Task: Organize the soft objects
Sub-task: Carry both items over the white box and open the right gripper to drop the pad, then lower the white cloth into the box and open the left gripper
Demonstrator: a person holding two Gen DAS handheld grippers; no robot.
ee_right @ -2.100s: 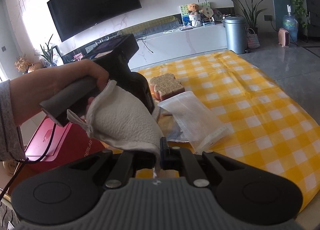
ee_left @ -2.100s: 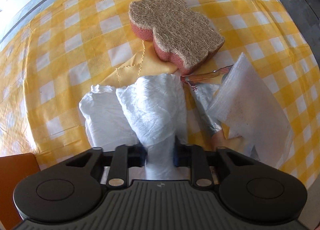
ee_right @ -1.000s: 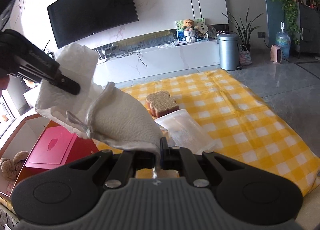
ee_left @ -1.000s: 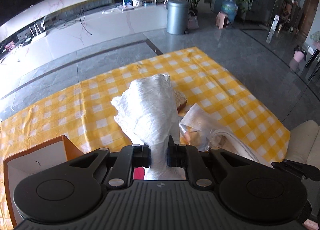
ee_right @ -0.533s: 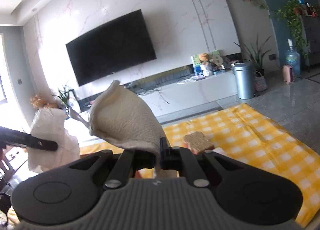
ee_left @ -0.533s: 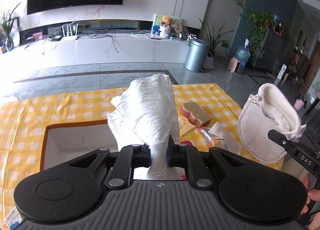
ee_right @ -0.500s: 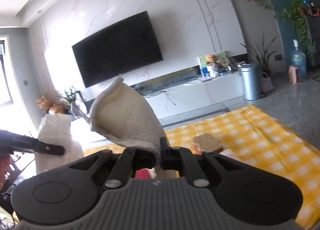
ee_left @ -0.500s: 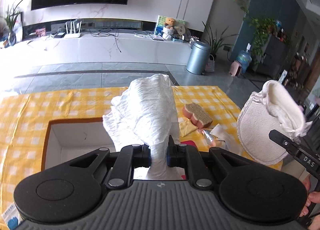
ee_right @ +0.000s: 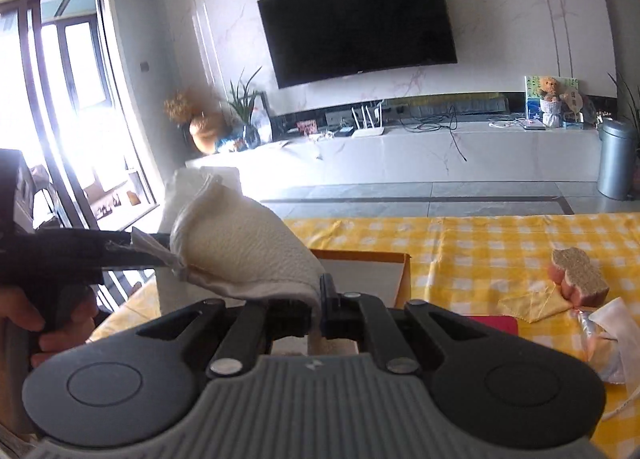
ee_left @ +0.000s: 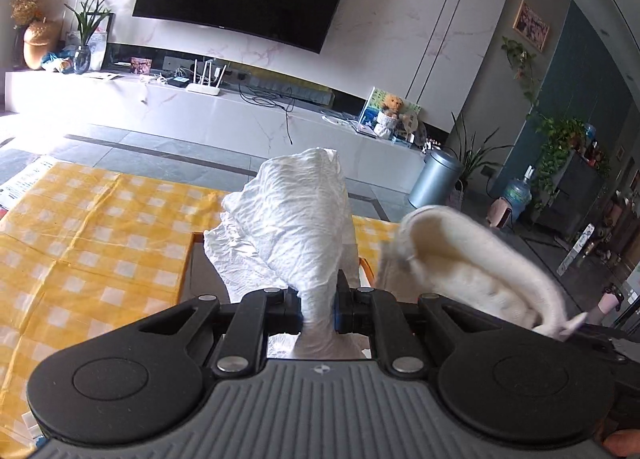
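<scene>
Box (ee_left: 188,259) interior behind gripped tissue (ee_left: 298,227).

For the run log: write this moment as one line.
left gripper: shut on white tissue | right gripper: shut on cream cloth | both above orange box

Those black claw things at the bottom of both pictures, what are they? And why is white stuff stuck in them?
They are grabbers that a person holds, one in each hand, each with a small camera looking along its two fingers. One picture comes from the left gripper, which pinches a crumpled white paper towel. The other comes from the right gripper, which pinches a cream cloth pad. Ahead lies a yellow checked tablecloth with an orange-rimmed box and a sponge on it.
</scene>
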